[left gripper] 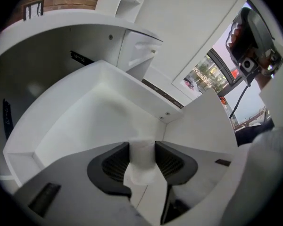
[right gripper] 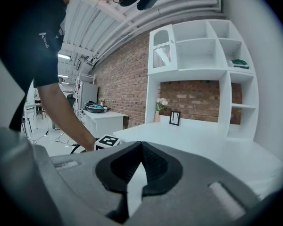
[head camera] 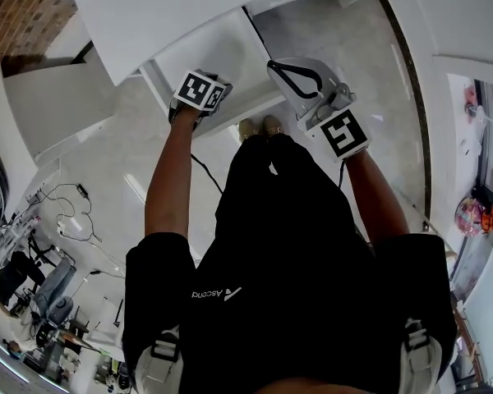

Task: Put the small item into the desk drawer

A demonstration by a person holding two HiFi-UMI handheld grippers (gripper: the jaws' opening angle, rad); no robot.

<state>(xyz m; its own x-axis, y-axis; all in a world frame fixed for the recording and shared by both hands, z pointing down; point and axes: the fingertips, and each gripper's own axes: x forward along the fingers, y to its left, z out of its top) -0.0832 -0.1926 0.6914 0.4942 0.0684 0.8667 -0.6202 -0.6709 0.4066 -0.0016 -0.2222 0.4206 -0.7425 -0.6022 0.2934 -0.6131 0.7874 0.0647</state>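
White desk (right gripper: 193,135) and brick wall (right gripper: 127,79) frame the scene. The left gripper (left gripper: 142,149) is clenched on a small white item (left gripper: 142,166), which sits upright between the two dark pads with its lower end sticking out past them. Right behind it lies the white inside of the open drawer (left gripper: 80,117); the item hangs within the drawer's walls, but I cannot tell if it touches the bottom. The right gripper (right gripper: 140,160) is closed on nothing, its tips meeting, and is held up beside the drawer, pointing across the desk top.

On the desk's far edge stand a vase of pale flowers (right gripper: 158,108) and a small picture frame (right gripper: 174,118), under a white shelf unit (right gripper: 198,46). A greenish thing on a right-hand shelf (right gripper: 239,62) is too small to make out. From the head view the left jaws and the item are hidden under the marker cube and the hand. Cables (head camera: 66,203) trail over the floor.
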